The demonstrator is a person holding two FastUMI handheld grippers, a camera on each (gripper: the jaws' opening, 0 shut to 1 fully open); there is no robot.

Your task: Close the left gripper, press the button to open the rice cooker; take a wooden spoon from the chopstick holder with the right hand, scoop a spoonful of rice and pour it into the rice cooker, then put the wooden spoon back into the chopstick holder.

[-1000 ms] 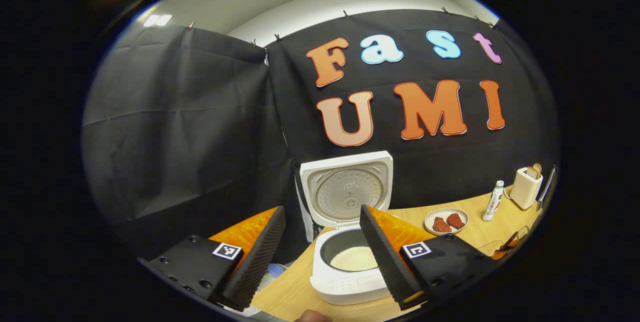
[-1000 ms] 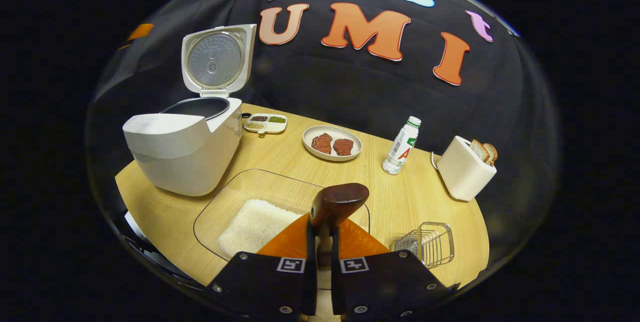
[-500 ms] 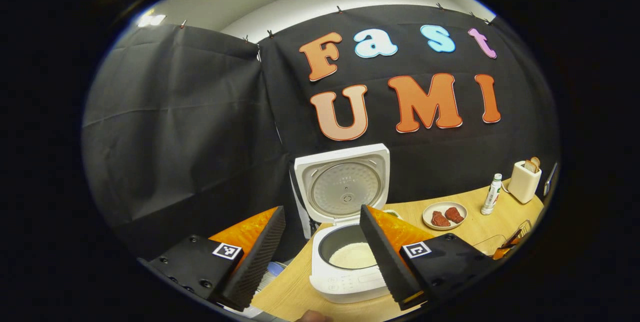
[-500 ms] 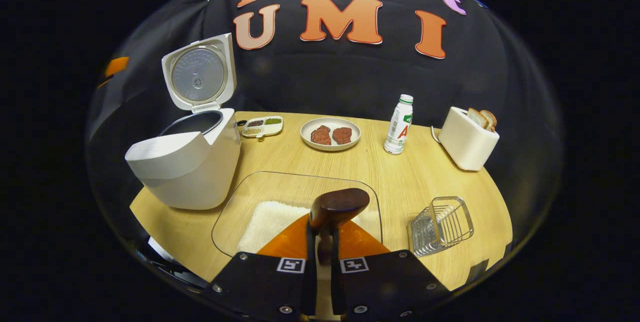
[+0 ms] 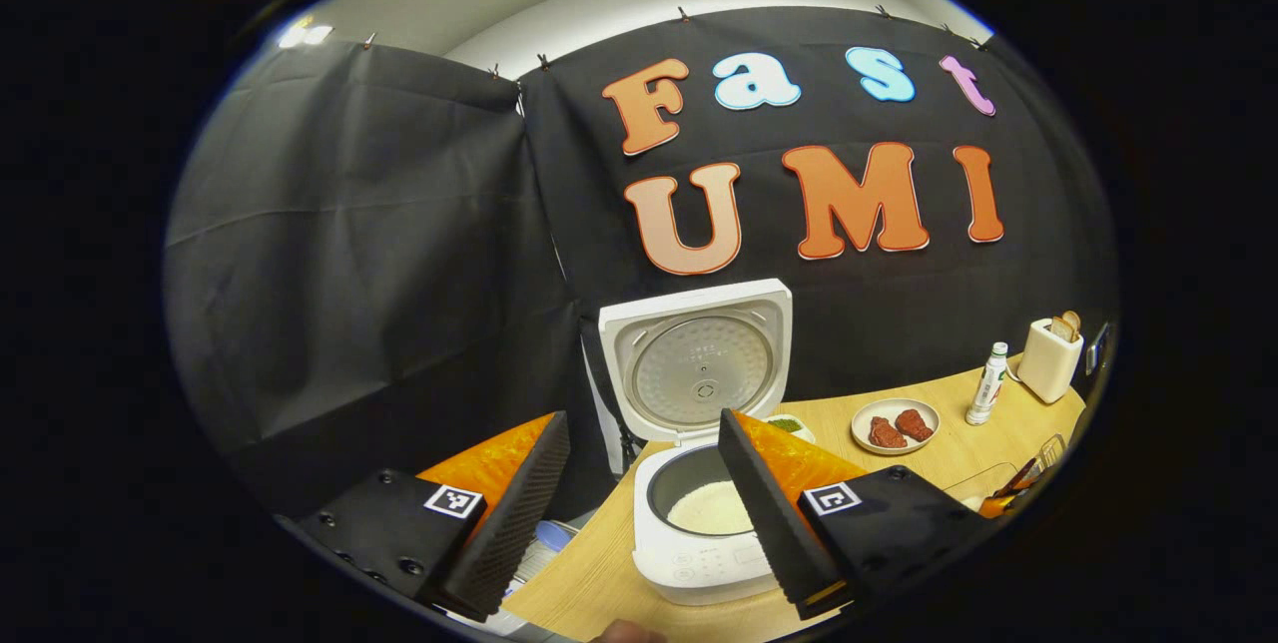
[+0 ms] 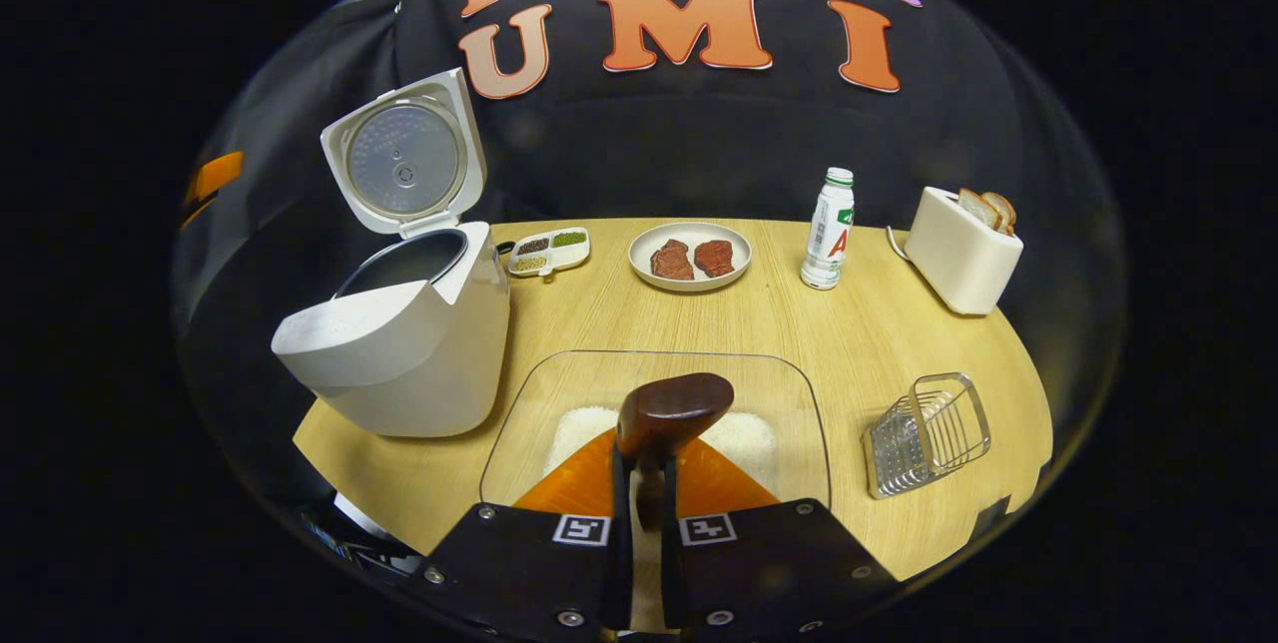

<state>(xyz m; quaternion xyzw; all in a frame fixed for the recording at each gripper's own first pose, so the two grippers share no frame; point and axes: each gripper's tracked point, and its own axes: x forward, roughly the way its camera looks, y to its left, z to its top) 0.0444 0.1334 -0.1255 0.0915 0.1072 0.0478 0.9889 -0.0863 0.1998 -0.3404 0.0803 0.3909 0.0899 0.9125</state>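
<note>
- Right gripper [image 6: 639, 483]: fingers closed narrow on handle of dark brown wooden spoon [image 6: 671, 411], one finger each side; spoon bowl sticks up fwd of fingertips, over near edge of clear square glass dish [image 6: 799, 393].
- White raw rice [image 6: 744, 433] in glass dish, directly under/behind spoon bowl; can't tell whether spoon carries any rice.
- White rice cooker [image 6: 399, 363] w/ lid upright & open, left of glass dish, just beside it; dark inner pot visible.
- Silver wire chopstick holder [image 6: 929, 433] right of glass dish, lying tilted on light wooden table [image 6: 599, 314], near table's edge.
- Beyond glass dish: small white divided tray w/ grains [image 6: 547, 251], round pale plate w/ two red meat pieces [image 6: 689, 257], white bottle w/ green cap [image 6: 829, 229], cream toaster w/ bread slices [image 6: 963, 249].
- Left gripper [image 5: 644, 513]: fingers spread wide, nothing between them, held above table in front of rice cooker [image 5: 704, 523].
- In left gripper view, cooker's pot lies between the fingers, farther off, pale rice layer inside; not touching.
</note>
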